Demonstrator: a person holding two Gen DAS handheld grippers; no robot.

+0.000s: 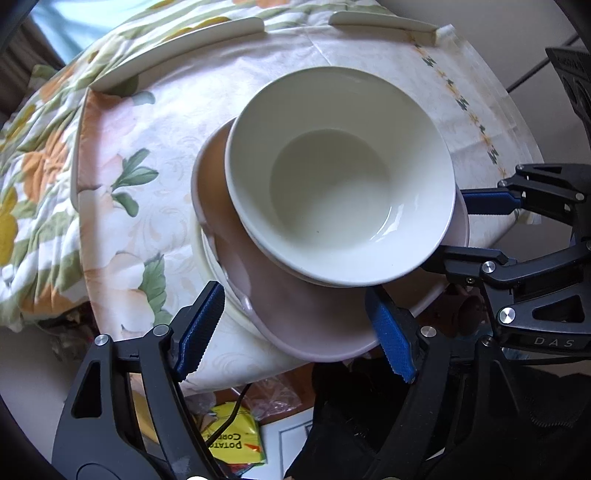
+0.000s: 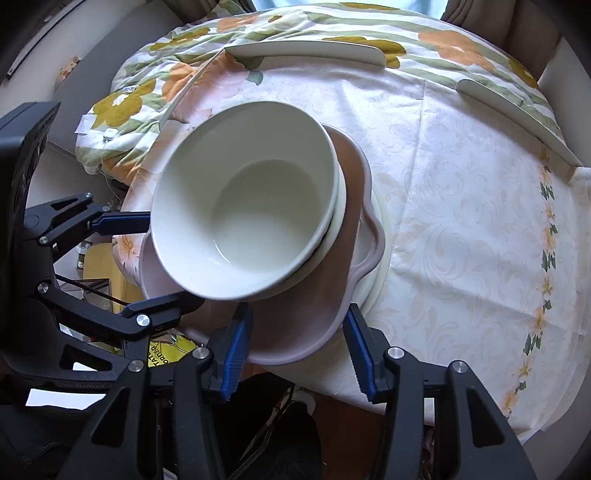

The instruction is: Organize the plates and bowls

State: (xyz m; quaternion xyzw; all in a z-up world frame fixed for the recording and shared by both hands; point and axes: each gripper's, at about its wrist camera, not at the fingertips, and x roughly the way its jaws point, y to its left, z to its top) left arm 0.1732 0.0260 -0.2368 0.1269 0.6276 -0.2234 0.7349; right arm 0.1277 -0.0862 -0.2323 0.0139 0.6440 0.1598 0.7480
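A white bowl (image 1: 340, 177) (image 2: 243, 199) sits on top of a stack, nested in a second white bowl. Under them lie a pink scalloped plate (image 1: 306, 325) (image 2: 295, 332) and a cream plate (image 1: 207, 258) (image 2: 376, 273). The stack stands near the front edge of a round table with a pale floral cloth (image 1: 147, 229) (image 2: 461, 221). My left gripper (image 1: 295, 334) (image 2: 147, 264) is open, its blue pads either side of the pink plate's near rim without pressing it. My right gripper (image 2: 298, 349) (image 1: 461, 229) is also open, straddling that rim beside the left one.
Curved cream rim pieces (image 1: 207, 33) (image 2: 306, 50) stand along the table's far edge. An orange-flowered quilt (image 1: 37, 166) (image 2: 129, 103) lies behind and to the side. Below the table's front edge lies a yellow packet (image 1: 236, 439) among clutter.
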